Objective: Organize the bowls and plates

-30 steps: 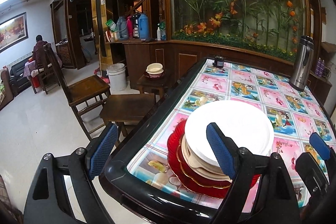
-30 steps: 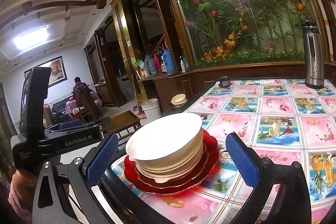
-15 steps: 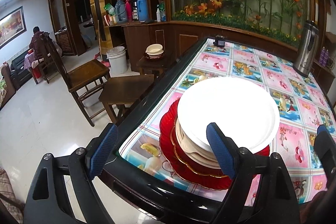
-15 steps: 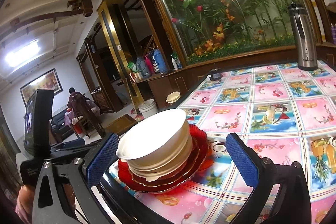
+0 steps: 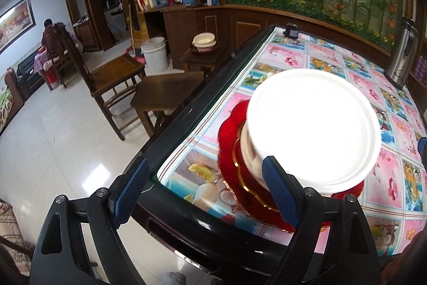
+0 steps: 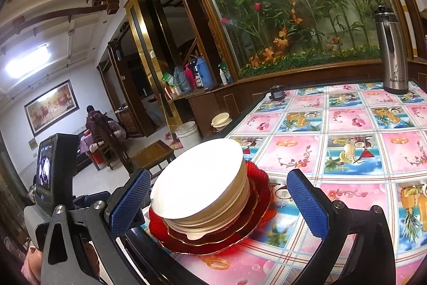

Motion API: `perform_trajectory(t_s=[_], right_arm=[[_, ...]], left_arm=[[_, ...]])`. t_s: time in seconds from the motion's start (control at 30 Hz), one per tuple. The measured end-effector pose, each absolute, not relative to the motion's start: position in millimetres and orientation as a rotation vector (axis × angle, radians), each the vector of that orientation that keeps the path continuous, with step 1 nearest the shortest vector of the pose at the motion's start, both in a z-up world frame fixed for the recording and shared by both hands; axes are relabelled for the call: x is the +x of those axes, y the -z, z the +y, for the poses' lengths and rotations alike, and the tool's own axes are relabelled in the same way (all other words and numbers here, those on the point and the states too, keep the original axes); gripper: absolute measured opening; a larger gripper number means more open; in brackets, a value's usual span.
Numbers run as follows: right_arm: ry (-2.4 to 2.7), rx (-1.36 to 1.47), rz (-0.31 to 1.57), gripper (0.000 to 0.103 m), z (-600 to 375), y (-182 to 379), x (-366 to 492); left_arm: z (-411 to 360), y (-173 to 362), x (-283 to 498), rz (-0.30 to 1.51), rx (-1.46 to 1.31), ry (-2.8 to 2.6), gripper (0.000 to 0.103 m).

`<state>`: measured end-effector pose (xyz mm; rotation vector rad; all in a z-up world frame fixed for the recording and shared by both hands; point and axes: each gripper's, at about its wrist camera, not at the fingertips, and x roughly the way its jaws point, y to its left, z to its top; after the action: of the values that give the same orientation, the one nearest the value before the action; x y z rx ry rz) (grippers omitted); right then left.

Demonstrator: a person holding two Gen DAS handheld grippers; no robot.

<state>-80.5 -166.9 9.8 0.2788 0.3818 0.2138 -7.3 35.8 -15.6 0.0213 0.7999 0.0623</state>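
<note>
dishes sit stacked near the desk [image 6: 347, 151] corner: a white bowl [image 6: 197, 180] tops several cream bowls, nested on a gold-rimmed red plate [image 6: 248, 229] and a larger scalloped red plate beneath. the stack rests on the desk's fruit-patterned cloth, close to the dark rounded edge. left tongs [image 5: 205, 194] are spread wide, hanging over the desk corner, one blue pad off the edge and the other in front of the stack's near side, pinching nothing. right tongs [image 6: 217, 202] are also spread wide, with the stack seen between the two blue pads; neither pad presses on it. a steel thermos [image 6: 391, 52] stands at the far end of the desk, well apart from the dishes.
</note>
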Motion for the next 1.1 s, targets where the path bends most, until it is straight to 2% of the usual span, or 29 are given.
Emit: perform_trajectory(t_s=[1.1], right_arm=[[-0.242,0.307,0.429,0.103,-154.2,-4.5,-74.7]], left_arm=[[44.0,26.9,-13.0,0.888,0.054,-0.076,0.087]])
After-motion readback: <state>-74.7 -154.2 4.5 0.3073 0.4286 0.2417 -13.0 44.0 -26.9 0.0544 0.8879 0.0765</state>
